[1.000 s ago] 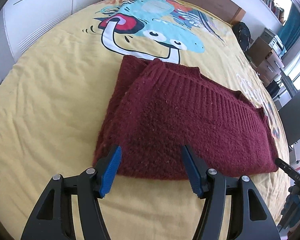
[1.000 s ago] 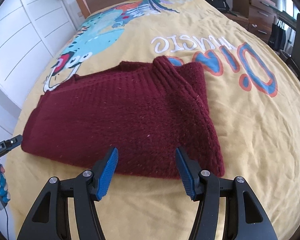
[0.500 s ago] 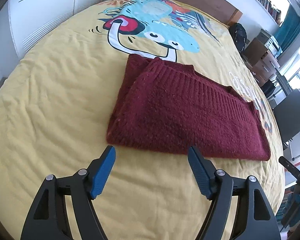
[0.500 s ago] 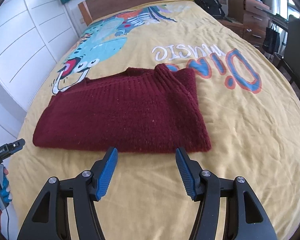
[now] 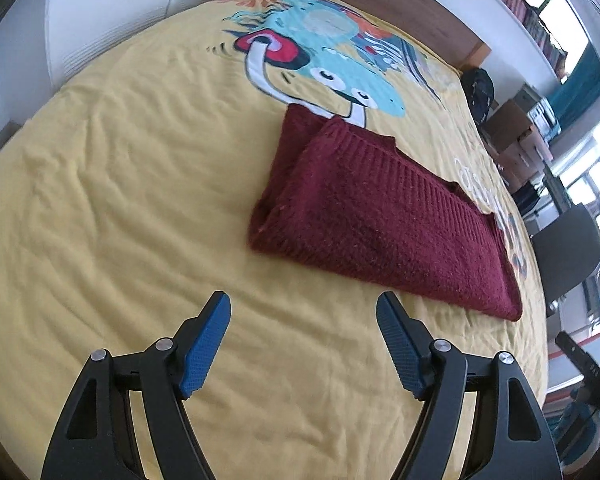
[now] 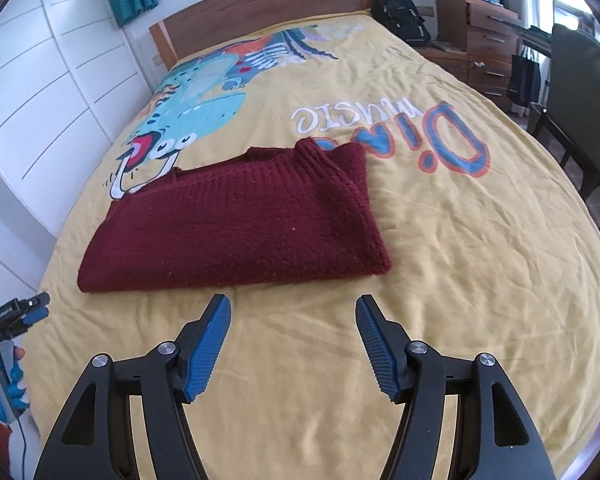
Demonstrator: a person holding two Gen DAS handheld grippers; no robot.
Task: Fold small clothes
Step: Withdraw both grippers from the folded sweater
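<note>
A dark red knitted sweater (image 5: 380, 216) lies folded flat on the yellow bed cover (image 5: 120, 200). It also shows in the right wrist view (image 6: 236, 224). My left gripper (image 5: 304, 312) is open and empty, held above the cover a short way in front of the sweater's near edge. My right gripper (image 6: 293, 308) is open and empty, just short of the sweater's near edge. The left gripper (image 6: 32, 308) shows at the left edge of the right wrist view, and the right gripper's tip (image 5: 576, 354) at the right edge of the left wrist view.
The cover has a dinosaur print (image 6: 196, 92) and lettering (image 6: 400, 132). A wooden headboard (image 6: 260, 12) stands at the far end. White wardrobes (image 6: 40, 92) line one side. A backpack (image 6: 400, 16), drawers (image 6: 484, 40) and a dark chair (image 6: 580, 92) stand on the other.
Both grippers have pulled back from the sweater's near edge and risen. A second ago their fingers were over the sweater's edge; now they are clear of it.
</note>
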